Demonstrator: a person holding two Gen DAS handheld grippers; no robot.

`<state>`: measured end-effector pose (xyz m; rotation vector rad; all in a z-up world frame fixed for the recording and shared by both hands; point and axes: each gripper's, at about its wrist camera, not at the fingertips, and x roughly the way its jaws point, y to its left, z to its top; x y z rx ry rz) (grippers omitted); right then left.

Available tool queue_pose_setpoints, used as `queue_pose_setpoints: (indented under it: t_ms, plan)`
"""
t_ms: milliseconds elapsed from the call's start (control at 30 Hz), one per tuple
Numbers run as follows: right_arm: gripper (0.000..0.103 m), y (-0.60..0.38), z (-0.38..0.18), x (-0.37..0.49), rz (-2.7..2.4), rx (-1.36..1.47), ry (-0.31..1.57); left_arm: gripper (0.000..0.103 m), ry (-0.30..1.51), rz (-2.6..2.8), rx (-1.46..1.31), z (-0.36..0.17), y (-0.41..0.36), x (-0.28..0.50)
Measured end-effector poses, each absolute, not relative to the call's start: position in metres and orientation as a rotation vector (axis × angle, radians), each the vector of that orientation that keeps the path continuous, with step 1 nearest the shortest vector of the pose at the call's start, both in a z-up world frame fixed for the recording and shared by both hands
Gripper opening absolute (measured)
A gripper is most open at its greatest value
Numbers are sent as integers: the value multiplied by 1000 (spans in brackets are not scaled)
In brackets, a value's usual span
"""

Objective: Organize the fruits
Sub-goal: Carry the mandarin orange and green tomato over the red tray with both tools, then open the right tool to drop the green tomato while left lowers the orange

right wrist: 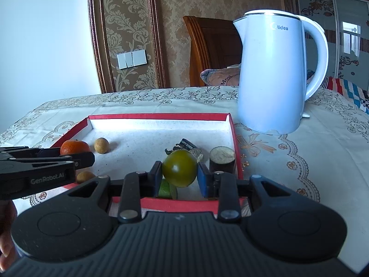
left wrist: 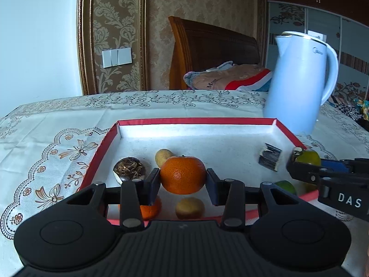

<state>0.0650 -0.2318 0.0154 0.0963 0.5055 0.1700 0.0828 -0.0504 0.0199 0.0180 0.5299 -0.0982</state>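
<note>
Your left gripper clamps the orange, lifted above the red-rimmed tray, apparently for sorting. On the right, your right gripper pinches a green fruit over the tray's right side, near the kettle.

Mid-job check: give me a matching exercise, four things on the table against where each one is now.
Things:
1. orange
2. green fruit
3. kettle
4. lime

Places:
A. standing on the tablecloth beside the red tray
B. between the left hand-held gripper fingers
C. lying in the tray near its front wall
D. between the right hand-held gripper fingers

Pairs: 1-B, 2-D, 3-A, 4-C
</note>
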Motion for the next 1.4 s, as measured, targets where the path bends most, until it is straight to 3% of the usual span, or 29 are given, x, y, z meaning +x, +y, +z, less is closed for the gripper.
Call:
queue_pose_setpoints:
  t_ms: [867, 1400]
  plan:
    - [30, -189, -1, 154, 175, 34, 562, 42, 586, -53, -9, 3, -37, 131]
    - [29, -191, -10, 153, 102, -41, 554, 42, 625, -18, -34, -5, -27, 141]
